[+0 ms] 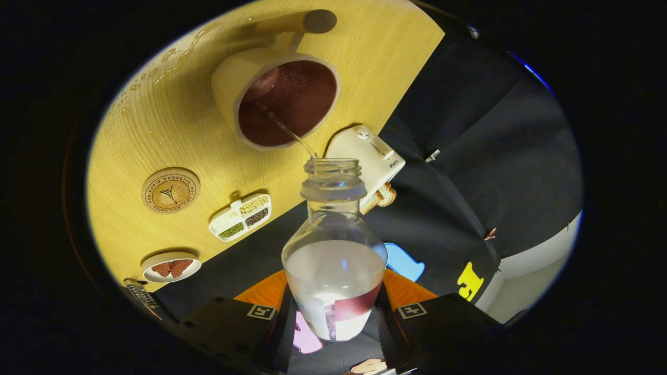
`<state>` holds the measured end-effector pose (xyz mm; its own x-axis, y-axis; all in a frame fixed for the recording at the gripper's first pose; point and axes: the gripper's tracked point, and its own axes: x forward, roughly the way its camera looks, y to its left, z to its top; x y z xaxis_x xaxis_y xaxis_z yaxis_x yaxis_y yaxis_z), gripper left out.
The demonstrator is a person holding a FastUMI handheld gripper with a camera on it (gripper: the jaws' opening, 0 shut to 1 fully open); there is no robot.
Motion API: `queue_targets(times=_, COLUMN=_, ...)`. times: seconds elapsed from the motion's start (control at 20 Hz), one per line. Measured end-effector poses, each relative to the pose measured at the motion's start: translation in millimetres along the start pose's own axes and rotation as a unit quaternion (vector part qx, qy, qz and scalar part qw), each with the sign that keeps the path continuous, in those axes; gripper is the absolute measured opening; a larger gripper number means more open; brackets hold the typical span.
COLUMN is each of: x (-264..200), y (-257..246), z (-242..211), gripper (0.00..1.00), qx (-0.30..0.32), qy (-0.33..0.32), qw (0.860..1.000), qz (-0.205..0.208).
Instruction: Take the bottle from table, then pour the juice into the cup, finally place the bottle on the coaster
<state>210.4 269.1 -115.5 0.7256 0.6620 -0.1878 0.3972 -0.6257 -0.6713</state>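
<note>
Gripper (333,317) pinched the bottle (333,250), neck aimed up-frame toward the cup (284,101). At left lay the coaster (170,190), a bean tray (240,216), a small plate (171,267).

The gripper (334,317) has a dark blocky body with orange panels behind it, small screws, and a square black-and-white marker on each side.
</note>
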Motion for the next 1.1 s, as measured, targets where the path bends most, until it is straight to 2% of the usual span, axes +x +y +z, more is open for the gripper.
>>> queue_targets(times=0.65, x=-1.3, y=-1.4, z=6.3, gripper=0.68, qx=-0.004, qy=0.0, qw=1.0, qz=-0.001)
queue_targets(times=0.95, x=-12.5, y=1.9, z=0.6, gripper=0.69, qx=0.025, qy=0.024, qw=0.999, qz=0.002)
queue_targets(times=1.1, x=-17.5, y=2.0, z=-6.5, gripper=0.69, qx=0.07, qy=0.045, qw=0.997, qz=-0.004)
